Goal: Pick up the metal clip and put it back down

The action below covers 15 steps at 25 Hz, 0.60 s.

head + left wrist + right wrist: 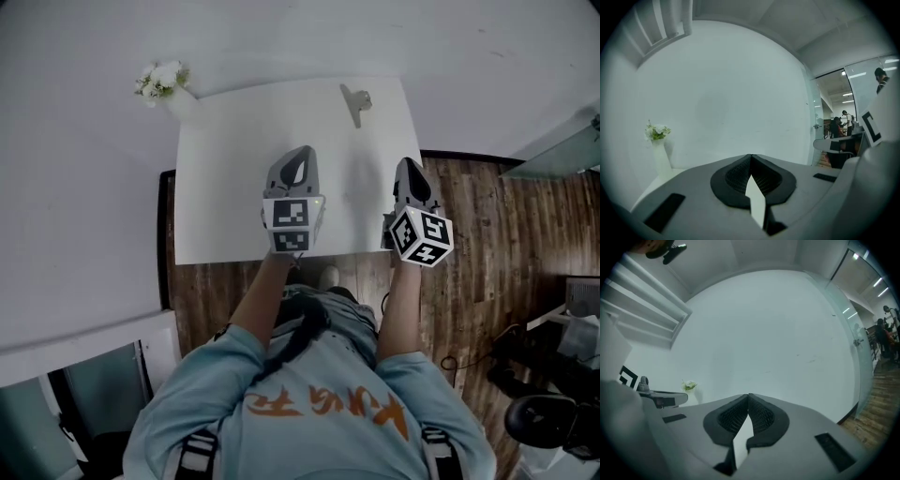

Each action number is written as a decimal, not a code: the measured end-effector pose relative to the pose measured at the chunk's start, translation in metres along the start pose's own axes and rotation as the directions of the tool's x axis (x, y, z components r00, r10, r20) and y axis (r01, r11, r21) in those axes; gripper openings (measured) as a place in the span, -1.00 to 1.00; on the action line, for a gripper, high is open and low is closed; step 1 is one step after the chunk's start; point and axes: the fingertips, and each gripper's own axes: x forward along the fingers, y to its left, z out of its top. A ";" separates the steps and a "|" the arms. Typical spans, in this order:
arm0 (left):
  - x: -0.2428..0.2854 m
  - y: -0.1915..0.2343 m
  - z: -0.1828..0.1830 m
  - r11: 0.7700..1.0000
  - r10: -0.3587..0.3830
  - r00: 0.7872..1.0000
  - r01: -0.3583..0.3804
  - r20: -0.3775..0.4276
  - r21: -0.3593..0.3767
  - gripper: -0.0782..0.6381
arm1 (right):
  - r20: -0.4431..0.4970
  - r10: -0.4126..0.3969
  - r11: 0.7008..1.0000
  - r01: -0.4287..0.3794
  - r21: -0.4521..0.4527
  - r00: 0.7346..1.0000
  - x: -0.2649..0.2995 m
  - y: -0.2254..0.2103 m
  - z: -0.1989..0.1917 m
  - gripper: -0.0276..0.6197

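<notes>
The fingers (738, 177) of my left gripper (751, 157) are pressed together at their tips, with nothing between them. In the left gripper view they point at a plain pale wall. At the left edge stands a slim white vase (661, 157) holding a small bunch of white flowers (657, 131) with green leaves. At the right of the frame is part of my right gripper, with its marker cube, and beyond it a glass partition with people behind it, too small to make out.

In the right gripper view the fingers of my right gripper (748, 397) are likewise closed tip to tip and hold nothing. They face the same wall. My left gripper juts in from the left edge, and just beside it, farther off, are the flowers. A strip of wooden floor (881, 401) shows at the lower right.

In the head view both grippers hover side by side over the near part of the white tabletop (234, 150), the left one near the middle of the frame and the right one at the tabletop's right edge. The metal clip (356, 101) lies on the tabletop near its far edge, toward the right corner, well apart from both grippers. The vase with its flowers stands at the far left corner.
</notes>
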 end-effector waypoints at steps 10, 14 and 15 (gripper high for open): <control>0.029 -0.043 -0.007 0.996 -0.072 0.997 0.071 0.007 0.047 -0.73 | -0.006 0.006 1.000 -0.006 0.006 1.000 0.015 -0.014 -0.004 -0.88; 0.030 -0.023 -0.014 0.999 -0.037 0.999 0.038 -0.017 0.028 -0.73 | -0.042 0.040 0.999 -0.040 -0.005 0.998 0.030 -0.005 -0.017 -0.88; 0.030 -0.017 -0.016 0.999 -0.030 0.999 0.030 -0.021 0.025 -0.73 | -0.048 0.046 0.999 -0.046 -0.008 0.998 0.035 -0.004 -0.018 -0.88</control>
